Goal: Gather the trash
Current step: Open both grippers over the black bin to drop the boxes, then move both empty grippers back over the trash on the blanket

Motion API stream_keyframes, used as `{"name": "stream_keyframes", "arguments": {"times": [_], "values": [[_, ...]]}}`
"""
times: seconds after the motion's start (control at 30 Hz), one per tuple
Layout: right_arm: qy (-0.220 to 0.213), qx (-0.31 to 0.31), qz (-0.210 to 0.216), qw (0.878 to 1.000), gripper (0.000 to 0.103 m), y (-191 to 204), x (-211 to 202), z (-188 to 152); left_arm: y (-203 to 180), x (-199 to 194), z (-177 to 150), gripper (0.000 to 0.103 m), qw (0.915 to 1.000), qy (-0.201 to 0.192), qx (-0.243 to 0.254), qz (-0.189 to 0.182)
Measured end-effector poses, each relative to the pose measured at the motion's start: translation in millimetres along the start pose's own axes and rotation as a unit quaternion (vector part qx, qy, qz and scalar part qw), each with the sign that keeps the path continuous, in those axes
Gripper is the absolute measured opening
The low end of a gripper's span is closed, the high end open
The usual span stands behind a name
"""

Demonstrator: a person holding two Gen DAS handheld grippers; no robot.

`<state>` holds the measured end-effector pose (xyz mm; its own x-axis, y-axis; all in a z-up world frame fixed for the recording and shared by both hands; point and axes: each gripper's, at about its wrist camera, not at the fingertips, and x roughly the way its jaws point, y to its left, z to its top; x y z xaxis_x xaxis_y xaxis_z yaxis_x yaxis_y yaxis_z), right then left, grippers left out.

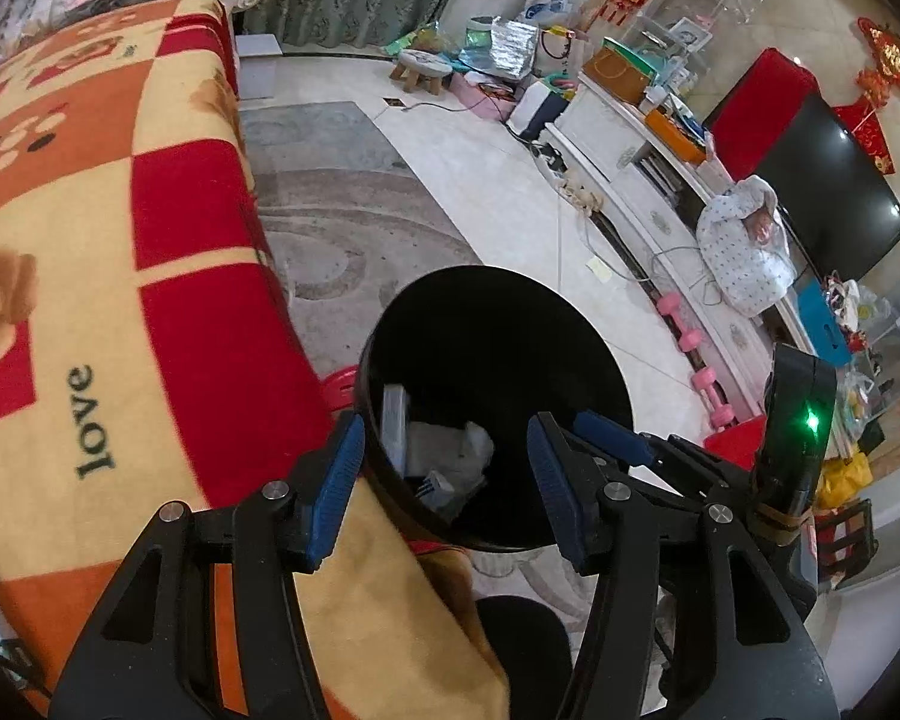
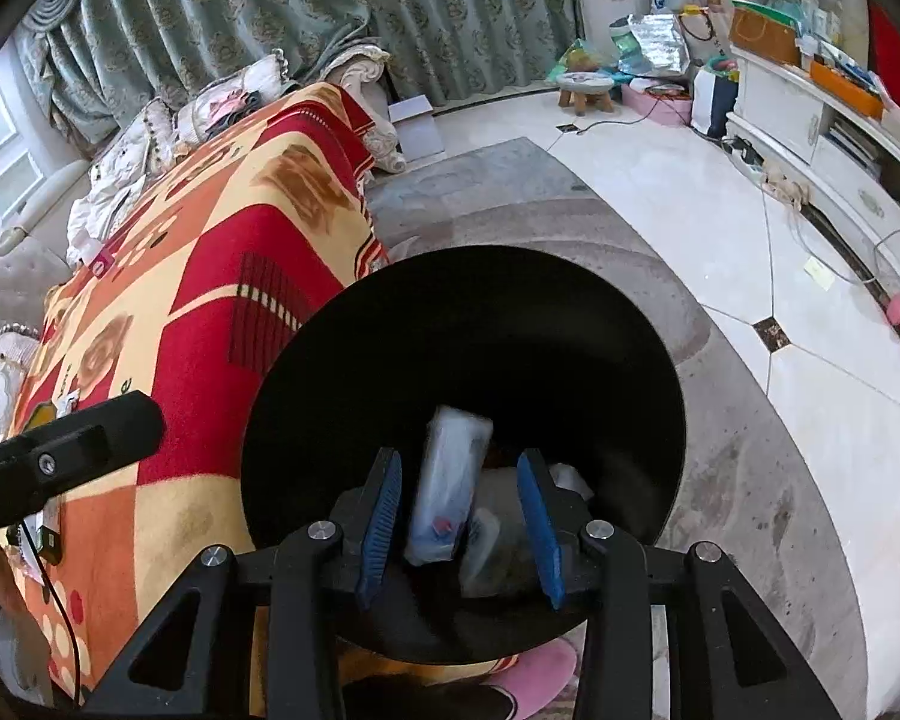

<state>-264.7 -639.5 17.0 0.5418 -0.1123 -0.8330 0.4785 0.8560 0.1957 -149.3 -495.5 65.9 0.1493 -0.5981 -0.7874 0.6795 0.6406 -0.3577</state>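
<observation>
left wrist view looking steeply down along its fingers from just above the black bin (image 1: 498, 312), right wrist view closer over the same bin (image 2: 462, 312), both facing the curtain wall, sharing bin, blanket (image 1: 90, 240), rug (image 2: 630, 276)

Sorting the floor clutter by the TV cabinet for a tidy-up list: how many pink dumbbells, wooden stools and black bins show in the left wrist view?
Pink dumbbells: 2
Wooden stool: 1
Black bin: 1
Total: 4
</observation>
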Motion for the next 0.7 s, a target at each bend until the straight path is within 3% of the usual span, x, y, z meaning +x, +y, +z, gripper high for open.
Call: {"name": "stream_keyframes", "arguments": {"times": [0.37,0.7], "values": [[-0.002,-0.024,0.006,1.000,0.039,24,-7,-3,15,-33,-10,0.055,0.9982,-0.027,0.006,0.053],[-0.006,-0.060,0.024,0.998,0.042,69,-17,-4,41,-65,-30,0.055,0.9952,-0.042,-0.002,0.088]]}}
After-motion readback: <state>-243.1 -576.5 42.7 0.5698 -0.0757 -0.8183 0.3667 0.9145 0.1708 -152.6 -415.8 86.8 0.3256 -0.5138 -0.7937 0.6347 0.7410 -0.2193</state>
